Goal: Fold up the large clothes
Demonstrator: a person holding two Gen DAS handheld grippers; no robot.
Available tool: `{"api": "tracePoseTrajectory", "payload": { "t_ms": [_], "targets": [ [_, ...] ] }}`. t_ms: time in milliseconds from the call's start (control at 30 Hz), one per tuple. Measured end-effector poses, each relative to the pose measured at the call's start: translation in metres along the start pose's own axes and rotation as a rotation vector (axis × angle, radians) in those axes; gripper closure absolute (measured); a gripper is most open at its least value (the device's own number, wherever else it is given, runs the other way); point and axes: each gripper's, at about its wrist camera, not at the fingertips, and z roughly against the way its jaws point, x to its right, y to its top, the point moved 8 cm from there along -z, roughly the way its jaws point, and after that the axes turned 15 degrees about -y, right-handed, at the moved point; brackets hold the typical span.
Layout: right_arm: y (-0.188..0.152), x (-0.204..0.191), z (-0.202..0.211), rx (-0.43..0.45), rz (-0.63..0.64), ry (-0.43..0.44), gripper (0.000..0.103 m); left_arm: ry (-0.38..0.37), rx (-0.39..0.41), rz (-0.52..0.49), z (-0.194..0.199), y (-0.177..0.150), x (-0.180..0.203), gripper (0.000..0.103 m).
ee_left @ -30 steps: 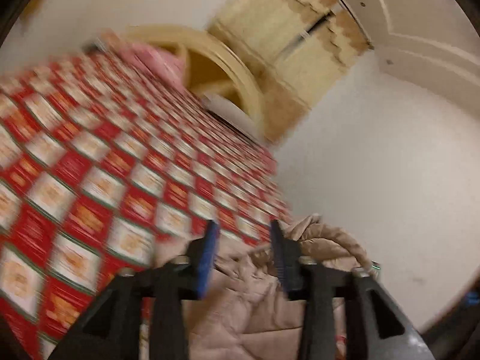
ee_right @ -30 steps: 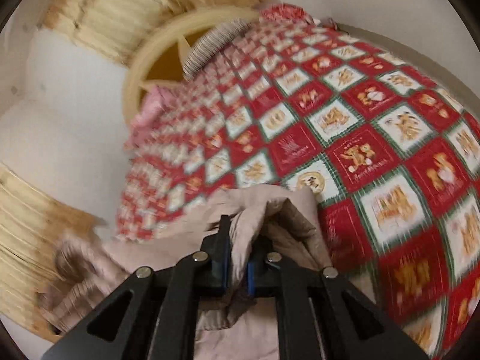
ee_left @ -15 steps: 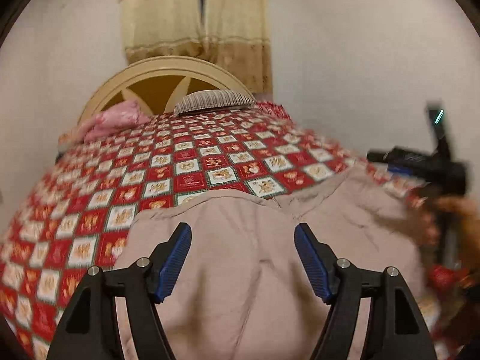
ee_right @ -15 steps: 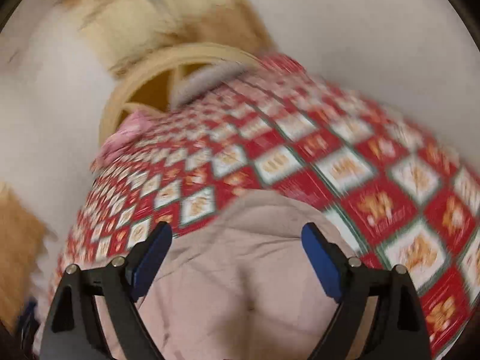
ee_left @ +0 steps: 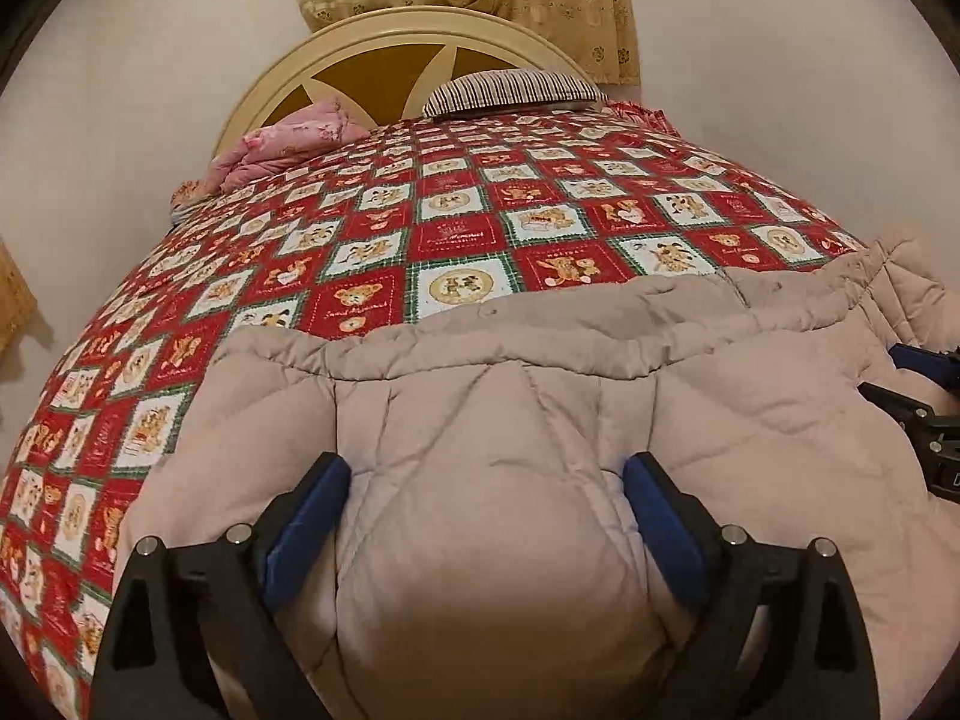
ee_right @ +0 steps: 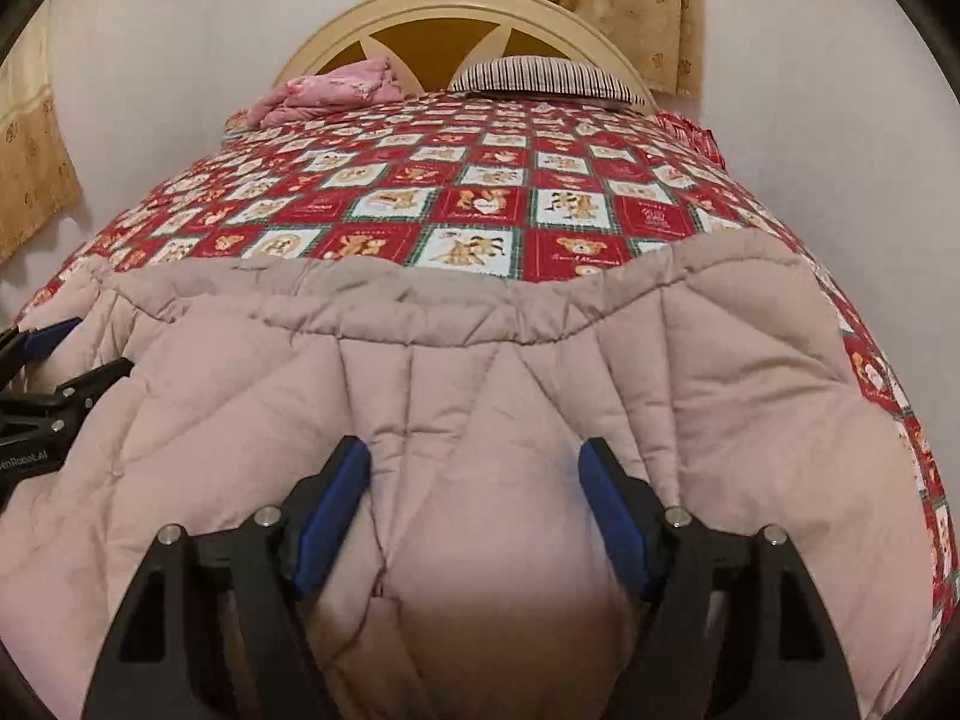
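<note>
Left wrist: your left tongs [ee_left: 486, 516] opening, right tongs [ee_right: 474, 510] closing, both empty; quilted coat [ee_left: 540, 420] probably soft, bulky — grip its hem.

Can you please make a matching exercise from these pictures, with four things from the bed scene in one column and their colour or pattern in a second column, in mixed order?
Things:
1. quilted coat
2. pillow
3. bundled cloth at the head of the bed
4. headboard

Colour or pattern:
A. cream frame with tan panels
B. pink with a flower print
C. plain beige
D. thin dark and light stripes

Right pairs: 1-C, 2-D, 3-B, 4-A.
</note>
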Motion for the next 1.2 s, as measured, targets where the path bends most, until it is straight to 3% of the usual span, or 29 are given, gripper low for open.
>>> {"api": "tracePoseTrajectory", "payload": {
  "t_ms": [567,1200],
  "targets": [
    [-0.006,-0.011,-0.027,-0.074,0.015,-0.022,0.023,-0.011,-0.059,0.046,-0.03,-0.005,-0.004,0.002],
    [-0.001,-0.01,-0.018,-0.115,0.023,-0.066,0.023,0.003,-0.072,0.037,-0.034,-0.007,-0.006,0.001]
  ]
}}
